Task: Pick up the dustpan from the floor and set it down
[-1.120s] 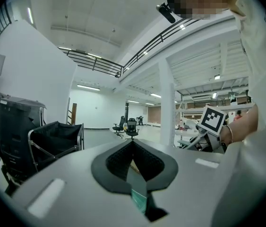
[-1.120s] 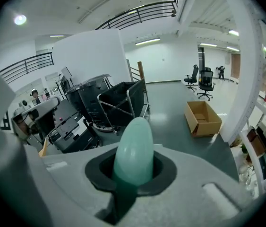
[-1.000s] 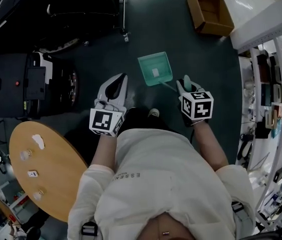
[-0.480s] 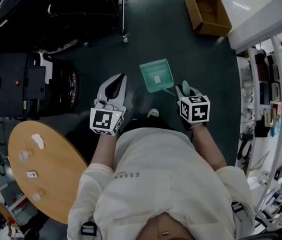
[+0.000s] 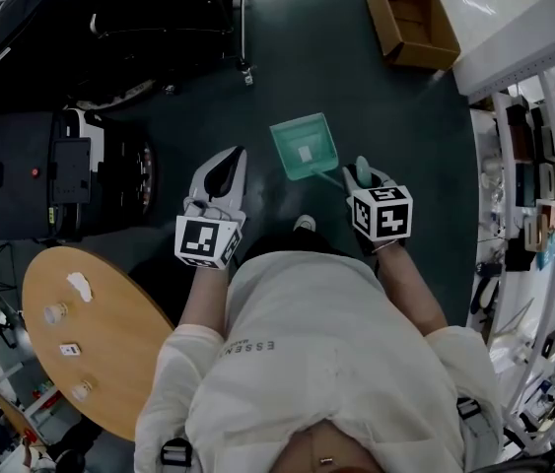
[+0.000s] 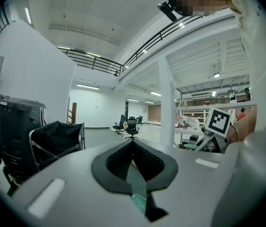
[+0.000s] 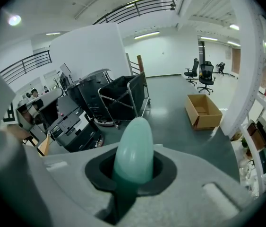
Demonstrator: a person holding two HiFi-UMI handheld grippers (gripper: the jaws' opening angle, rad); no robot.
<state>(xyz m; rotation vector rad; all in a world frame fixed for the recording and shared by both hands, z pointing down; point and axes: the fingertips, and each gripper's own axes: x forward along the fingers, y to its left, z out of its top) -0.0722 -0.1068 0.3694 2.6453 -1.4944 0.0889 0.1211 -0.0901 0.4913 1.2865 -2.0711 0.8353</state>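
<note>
A teal dustpan [image 5: 304,146] hangs out in front of me over the dark floor; whether it touches the floor I cannot tell. Its thin stem runs back to a rounded teal handle end [image 7: 133,145]. My right gripper [image 5: 361,178] [image 7: 133,171] is shut on that handle, its dark pads pressed against both sides. To the left of the pan, my left gripper [image 5: 223,172] [image 6: 133,162] points forward at waist height. Its dark pads meet and hold nothing that I can make out.
An open cardboard box [image 5: 410,18] [image 7: 203,110] lies on the floor beyond the pan. Black carts and equipment [image 5: 70,166] fill the left side. A round wooden table [image 5: 109,353] stands at my lower left. Shelving [image 5: 543,195] lines the right.
</note>
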